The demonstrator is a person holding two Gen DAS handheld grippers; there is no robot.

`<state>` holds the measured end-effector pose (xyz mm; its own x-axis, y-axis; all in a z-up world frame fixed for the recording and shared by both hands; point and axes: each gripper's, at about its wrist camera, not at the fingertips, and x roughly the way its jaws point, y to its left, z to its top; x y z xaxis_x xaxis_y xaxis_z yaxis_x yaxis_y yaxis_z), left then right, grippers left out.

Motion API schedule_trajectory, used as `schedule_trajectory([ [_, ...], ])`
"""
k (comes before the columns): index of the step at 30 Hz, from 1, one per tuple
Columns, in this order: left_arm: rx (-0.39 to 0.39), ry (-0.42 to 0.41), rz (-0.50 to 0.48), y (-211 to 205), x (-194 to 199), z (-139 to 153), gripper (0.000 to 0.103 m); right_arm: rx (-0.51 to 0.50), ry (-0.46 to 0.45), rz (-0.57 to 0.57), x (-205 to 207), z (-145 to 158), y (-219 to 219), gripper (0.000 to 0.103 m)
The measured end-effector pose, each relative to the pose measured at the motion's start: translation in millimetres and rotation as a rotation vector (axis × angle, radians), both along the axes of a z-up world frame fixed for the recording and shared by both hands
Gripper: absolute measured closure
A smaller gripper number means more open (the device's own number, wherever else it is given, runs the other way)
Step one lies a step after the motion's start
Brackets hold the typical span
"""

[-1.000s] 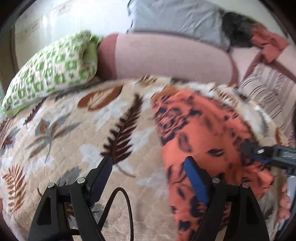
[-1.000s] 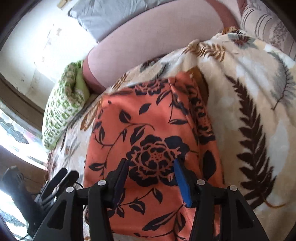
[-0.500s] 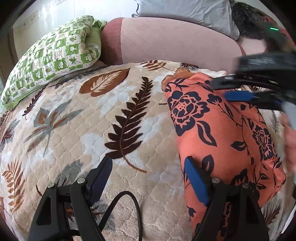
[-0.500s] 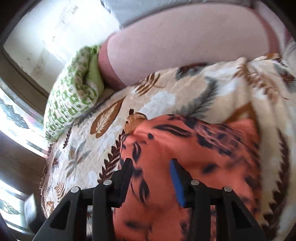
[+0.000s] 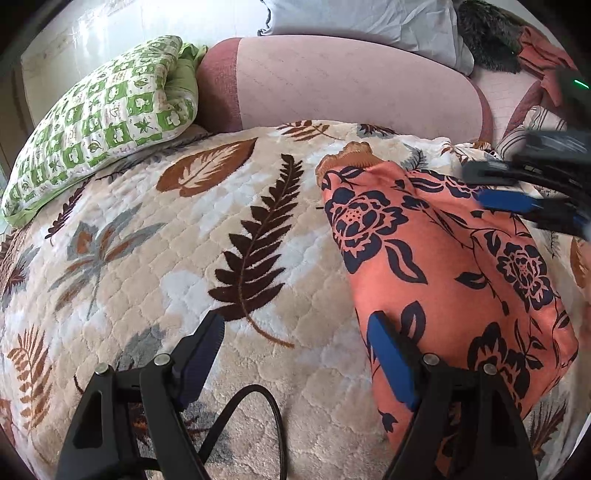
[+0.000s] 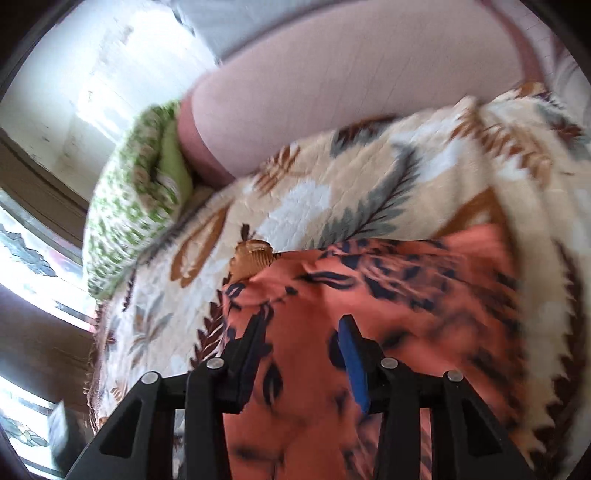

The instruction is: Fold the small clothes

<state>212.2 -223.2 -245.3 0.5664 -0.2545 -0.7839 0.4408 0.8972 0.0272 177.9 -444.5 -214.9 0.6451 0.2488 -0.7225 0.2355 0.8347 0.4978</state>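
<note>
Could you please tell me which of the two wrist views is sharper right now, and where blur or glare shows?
The left wrist view is sharp: the orange floral garment and leaf-patterned blanket read crisply; only the right gripper at its edge is smeared. The right wrist view is motion-blurred throughout, the green pillow smudged, and the bright wall is washed out.

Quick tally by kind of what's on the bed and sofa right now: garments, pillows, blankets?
Orange floral garment: 1
Green patterned pillow: 1
Grey pillow: 1
Leaf-print quilted blanket: 1
Rust-red crumpled cloth: 1
Total: 5
</note>
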Motion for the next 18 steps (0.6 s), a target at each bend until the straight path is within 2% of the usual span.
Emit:
schedule_trajectory([
  [4, 0.018, -0.014, 0.010, -3.1, -3.4, -1.1, 0.023, -0.051, -0.031, -0.058, -58.1, 15.0, -10.3, 0.057],
  [8, 0.061, -0.036, 0.041, -8.4, -5.8, -3.0, 0.022, -0.045, 0.038, -0.107, -90.3, 1.9, -15.7, 0.057],
  [13, 0.121, -0.064, 0.086, -16.0, -9.2, -4.1, 0.021, -0.062, 0.098, -0.120, -87.7, -33.1, -20.9, 0.056],
  [18, 0.205, -0.118, 0.045, -25.2, -12.4, 1.7, 0.021, -0.028, 0.063, -0.111, -92.4, -27.1, -25.7, 0.055],
])
